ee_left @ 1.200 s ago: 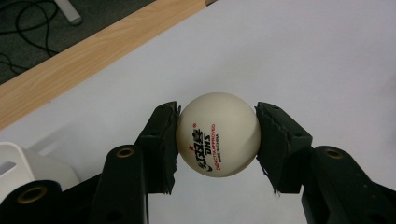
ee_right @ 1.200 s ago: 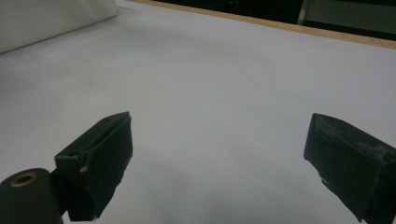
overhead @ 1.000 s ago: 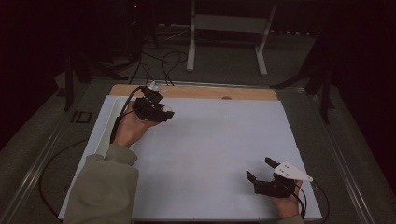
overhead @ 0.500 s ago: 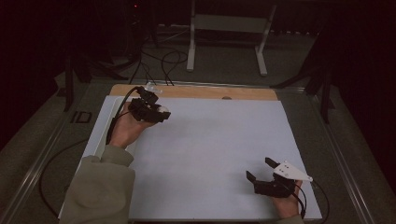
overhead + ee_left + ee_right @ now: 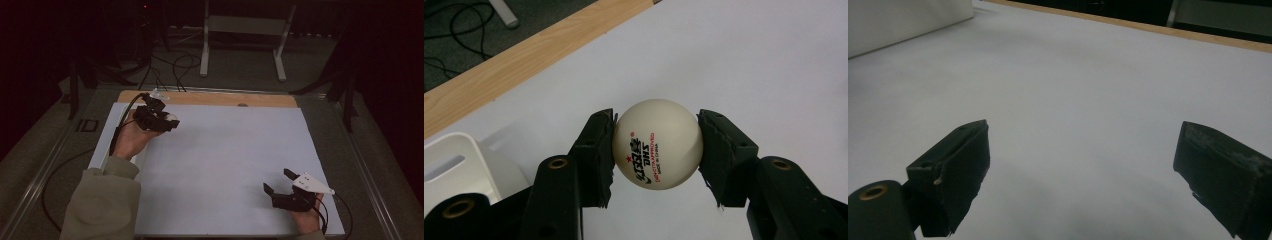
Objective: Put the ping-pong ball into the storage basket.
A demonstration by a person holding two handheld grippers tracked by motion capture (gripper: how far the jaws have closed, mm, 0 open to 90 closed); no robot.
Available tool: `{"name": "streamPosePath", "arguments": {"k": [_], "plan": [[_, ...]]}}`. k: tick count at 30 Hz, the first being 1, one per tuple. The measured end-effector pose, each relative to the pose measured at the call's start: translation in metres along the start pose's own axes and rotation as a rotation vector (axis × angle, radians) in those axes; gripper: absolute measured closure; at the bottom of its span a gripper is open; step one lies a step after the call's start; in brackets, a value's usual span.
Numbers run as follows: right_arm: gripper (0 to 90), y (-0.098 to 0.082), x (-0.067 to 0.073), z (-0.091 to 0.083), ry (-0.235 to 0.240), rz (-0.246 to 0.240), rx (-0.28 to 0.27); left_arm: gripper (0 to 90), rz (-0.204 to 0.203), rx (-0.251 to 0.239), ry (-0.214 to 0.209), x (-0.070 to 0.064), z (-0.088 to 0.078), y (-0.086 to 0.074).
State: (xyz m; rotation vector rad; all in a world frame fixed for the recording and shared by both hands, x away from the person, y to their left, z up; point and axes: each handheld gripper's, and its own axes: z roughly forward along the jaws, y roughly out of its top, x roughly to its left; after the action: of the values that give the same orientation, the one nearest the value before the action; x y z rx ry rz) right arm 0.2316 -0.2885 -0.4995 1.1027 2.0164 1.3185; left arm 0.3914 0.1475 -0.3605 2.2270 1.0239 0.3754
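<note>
Since the earlier frames the left gripper (image 5: 167,121) has drifted slightly toward the left and far side of the sheet, while the right gripper (image 5: 281,181) has kept its place near the lower right. In the high view the left gripper sits in the upper left of the white sheet (image 5: 225,160), held by a hand (image 5: 131,140) coming from a green sleeve (image 5: 102,205) at the lower left; a pale ball (image 5: 171,118) shows at its tips. The right gripper lies at the lower right of the frame, its jaws spread wide with nothing between them. In the left gripper view the jaws are clamped on a white ping-pong ball (image 5: 657,143) at frame centre, printed with red and black lettering, above the sheet; a wooden table edge (image 5: 524,55) runs across the upper left and a white box (image 5: 459,165) sits at the lower left. In the right gripper view the wide-apart jaws frame bare white sheet (image 5: 1073,100).
</note>
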Motion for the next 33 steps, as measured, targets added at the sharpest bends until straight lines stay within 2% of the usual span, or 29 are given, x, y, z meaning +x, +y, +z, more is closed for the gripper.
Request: {"name": "streamPosePath", "arguments": {"k": [16,33], "plan": [[7.2,0.0,0.0,0.0,0.002,0.0,-0.005,51.3,0.002,0.003,0.011,0.005,-0.005,-0.007],[7.2,0.001,-0.001,0.0,0.003,0.0,-0.028,51.3,-0.014,-0.006,0.023,0.013,-0.015,-0.017]]}}
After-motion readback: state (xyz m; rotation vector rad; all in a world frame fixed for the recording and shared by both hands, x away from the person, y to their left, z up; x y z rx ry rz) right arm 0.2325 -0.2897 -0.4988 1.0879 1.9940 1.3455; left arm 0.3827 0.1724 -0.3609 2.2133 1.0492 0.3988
